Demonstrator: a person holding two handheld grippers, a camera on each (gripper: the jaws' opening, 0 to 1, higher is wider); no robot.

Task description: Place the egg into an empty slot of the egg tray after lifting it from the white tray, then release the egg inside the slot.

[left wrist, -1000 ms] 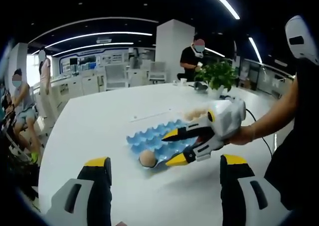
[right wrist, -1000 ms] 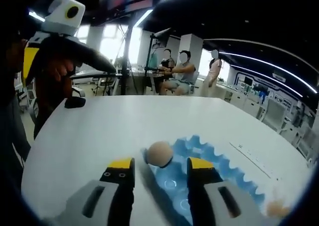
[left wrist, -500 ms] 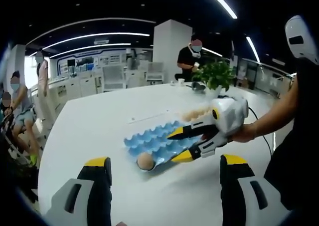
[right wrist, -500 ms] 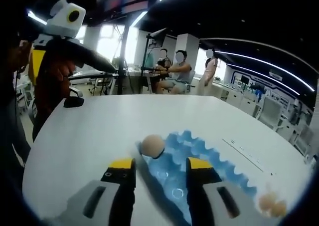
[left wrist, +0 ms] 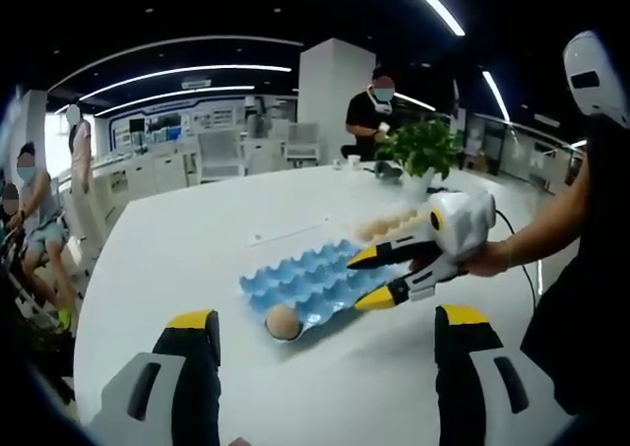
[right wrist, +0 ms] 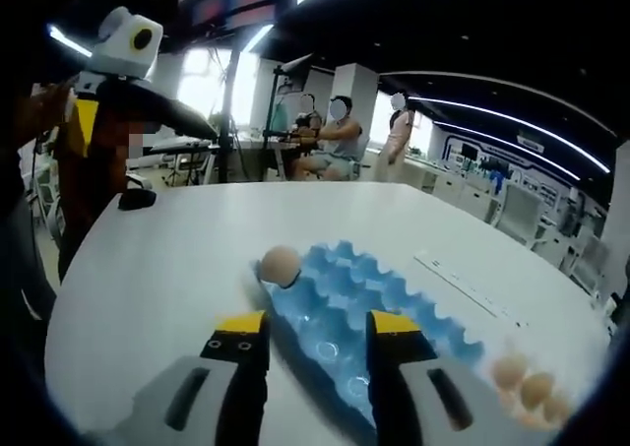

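— On the white bench (left wrist: 197,239), what do you have in front of you?

— A blue egg tray (left wrist: 310,284) lies flat there, and one egg (left wrist: 283,321) sits in the corner slot at its near end in the left gripper view. In the right gripper view the same egg (right wrist: 280,265) is at the tray's (right wrist: 364,308) far left corner, and the slots beside it are bare.

— And your right gripper?

— You hold the right gripper (left wrist: 369,279) just over the right edge of the tray, in your hand (left wrist: 482,261). Its yellow-tipped jaws stand apart with nothing between them. From its own camera, your right gripper (right wrist: 315,330) shows the same: jaws spread wide, blue slots visible through the gap, and the egg well ahead of the tips, not touching them.

— Your left gripper?

— Your left gripper (left wrist: 325,328) hangs back from the tray, near the bench's near edge. Its jaws are wide and hold nothing.

— Any more eggs?

— Yes. A pale cluster of eggs (right wrist: 527,392) lies at the lower right of the right gripper view, past the tray's end; the white tray under them is too blurred to make out. In the left gripper view the same eggs (left wrist: 379,225) sit just beyond the right gripper.

— Anything else?

— A potted plant (left wrist: 425,149) stands at the far side of the bench, and a person (left wrist: 372,116) stands behind it. Other people (right wrist: 340,141) sit beyond the bench.
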